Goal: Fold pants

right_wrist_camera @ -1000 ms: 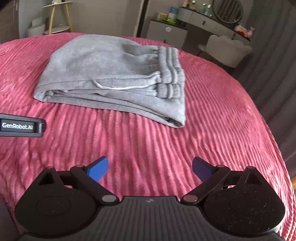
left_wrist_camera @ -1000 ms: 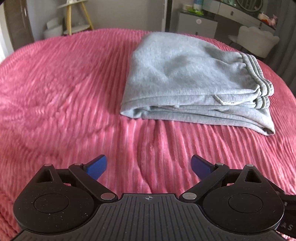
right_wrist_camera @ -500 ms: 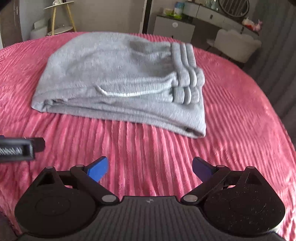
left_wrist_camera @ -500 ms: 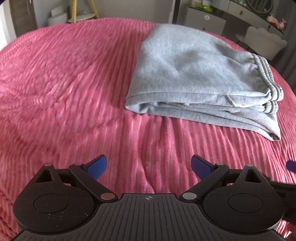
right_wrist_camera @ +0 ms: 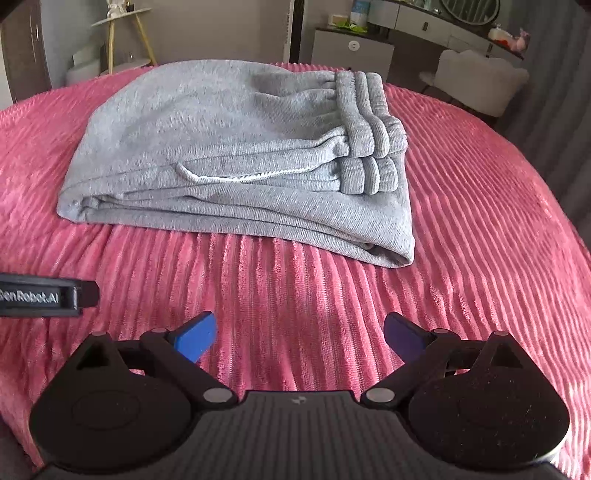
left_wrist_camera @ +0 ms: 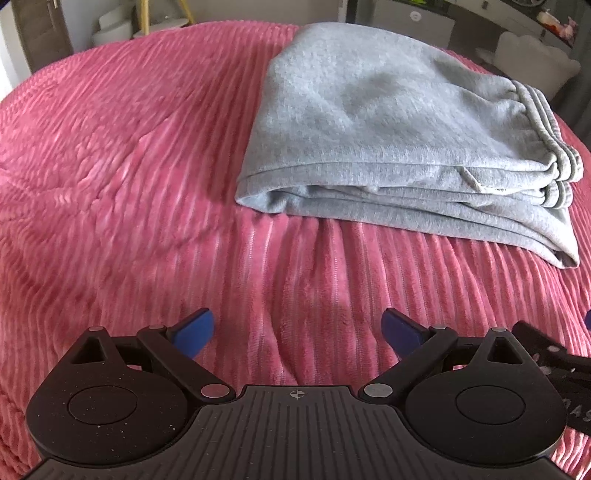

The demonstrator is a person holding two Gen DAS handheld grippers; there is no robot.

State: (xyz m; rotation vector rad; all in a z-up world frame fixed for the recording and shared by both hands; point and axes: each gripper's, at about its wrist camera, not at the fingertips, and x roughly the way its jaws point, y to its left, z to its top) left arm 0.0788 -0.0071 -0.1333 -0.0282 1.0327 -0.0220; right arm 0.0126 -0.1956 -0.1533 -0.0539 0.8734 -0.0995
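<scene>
Left wrist view: the left claw [left_wrist_camera: 297, 334] hangs low over the pink ribbed bedspread [left_wrist_camera: 122, 155], its two blue fingertips [left_wrist_camera: 194, 332] spread wide with nothing between them. Ahead and to the right lie the grey sweatpants [left_wrist_camera: 388, 125], folded into a flat stack of several layers on the bed. The ribbed elastic waistband [left_wrist_camera: 550, 147] is on the right side of the stack, doubled over itself, and the rounded folded edge faces left. The pants are well apart from the claw, with bare bedspread between. At the right border a black part of the right claw [left_wrist_camera: 554, 363] shows beside the left one; its fingers cannot be read from here. Beyond the bed stand a white chair [left_wrist_camera: 532, 59] and a pale cabinet [left_wrist_camera: 413, 18].

Right wrist view: the right claw [right_wrist_camera: 301, 332] is likewise spread wide and empty above the bedspread [right_wrist_camera: 480, 192]. The sweatpants [right_wrist_camera: 221, 140] lie straight ahead, a white-edged seam [right_wrist_camera: 243, 178] running along the upper layer toward the waistband [right_wrist_camera: 373, 122] at the right. The lowest layer sticks out toward the near right corner. A black bar of the left claw [right_wrist_camera: 44, 297], printed with white lettering, reaches in from the left edge, near the pants but not touching them. Behind are a small table on yellow legs [right_wrist_camera: 122, 26], a cabinet [right_wrist_camera: 351, 48] and a chair [right_wrist_camera: 484, 81].
</scene>
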